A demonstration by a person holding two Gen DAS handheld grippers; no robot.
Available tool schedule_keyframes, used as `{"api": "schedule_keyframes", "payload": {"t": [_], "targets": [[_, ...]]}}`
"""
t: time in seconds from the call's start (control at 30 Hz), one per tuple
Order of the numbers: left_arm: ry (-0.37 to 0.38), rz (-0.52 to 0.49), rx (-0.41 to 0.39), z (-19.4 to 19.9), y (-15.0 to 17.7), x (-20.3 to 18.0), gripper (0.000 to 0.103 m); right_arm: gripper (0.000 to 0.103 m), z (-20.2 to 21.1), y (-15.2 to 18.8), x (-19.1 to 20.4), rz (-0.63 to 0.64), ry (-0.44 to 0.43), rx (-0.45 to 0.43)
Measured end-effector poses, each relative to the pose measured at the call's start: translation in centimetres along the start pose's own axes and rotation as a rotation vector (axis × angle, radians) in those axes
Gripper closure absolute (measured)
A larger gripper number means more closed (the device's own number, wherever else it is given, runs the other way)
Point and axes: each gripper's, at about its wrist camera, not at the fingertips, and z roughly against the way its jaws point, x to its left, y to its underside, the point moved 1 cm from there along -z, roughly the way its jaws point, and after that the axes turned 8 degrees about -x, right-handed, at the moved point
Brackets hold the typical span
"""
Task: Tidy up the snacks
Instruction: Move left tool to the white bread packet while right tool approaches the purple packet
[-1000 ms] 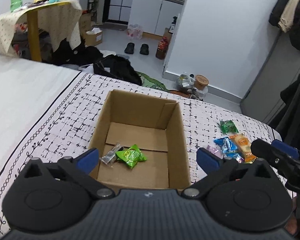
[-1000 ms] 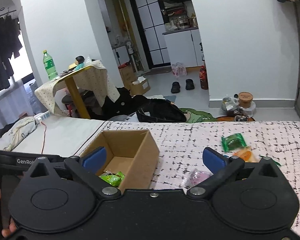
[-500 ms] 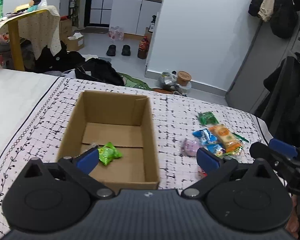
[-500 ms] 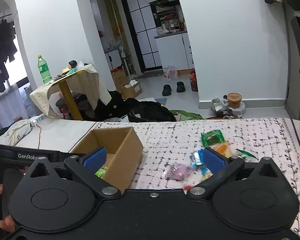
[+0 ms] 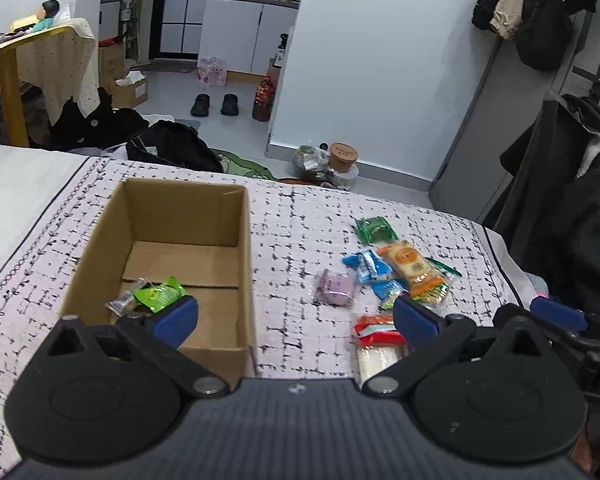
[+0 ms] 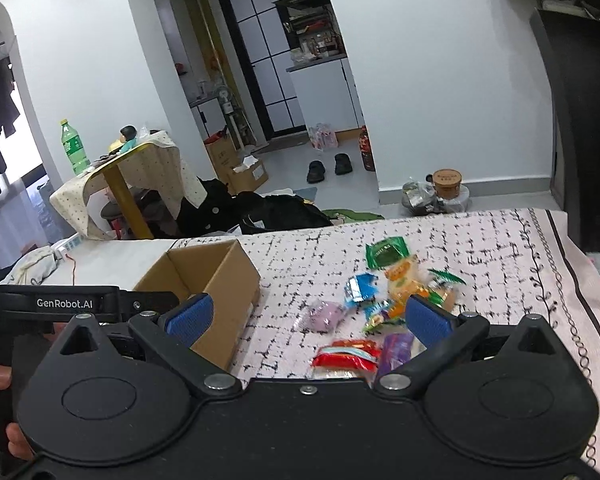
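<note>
Both the left gripper (image 5: 296, 316) and the right gripper (image 6: 308, 316) hang wide apart, holding nothing. The brown cardboard box (image 5: 172, 216) contains a bright green snack packet (image 5: 158, 294); other loose wrapped snacks (image 5: 384, 272) lie beside it on the patterned white bedsheet (image 5: 296, 232).

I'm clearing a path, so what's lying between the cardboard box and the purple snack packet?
Nothing: in the left wrist view only bare patterned cloth runs from the cardboard box to the purple packet. The right wrist view shows the same.
</note>
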Motion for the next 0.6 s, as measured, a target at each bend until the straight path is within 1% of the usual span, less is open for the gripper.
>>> {"api": "schedule_keyframes", "payload": {"t": [0.1,0.2,0.33,0.5,0.6], "targets": [[0.006,-0.014,0.012,-0.2,0.6,-0.7,0.0,0.0,0.7,0.2,-0.7,-0.023,0.005,0.006],[0.016,-0.015,0.035,-0.4,1.1,-1.1,0.0,0.0,1.5,0.5,-1.4,-0.017,0.027,0.013],[0.06,0.014,0.063,-0.7,1.8,-1.7,0.0,0.0,2.1,0.7,-2.8,-0.05,0.049,0.021],[0.083,0.007,0.097,-1.5,3.0,-2.5,0.0,0.0,2.1,1.1,-3.9,-0.058,0.074,0.041],[0.11,0.004,0.122,-2.2,3.7,-2.9,0.0,0.0,1.8,1.7,-4.3,-0.073,0.095,0.055]]}}
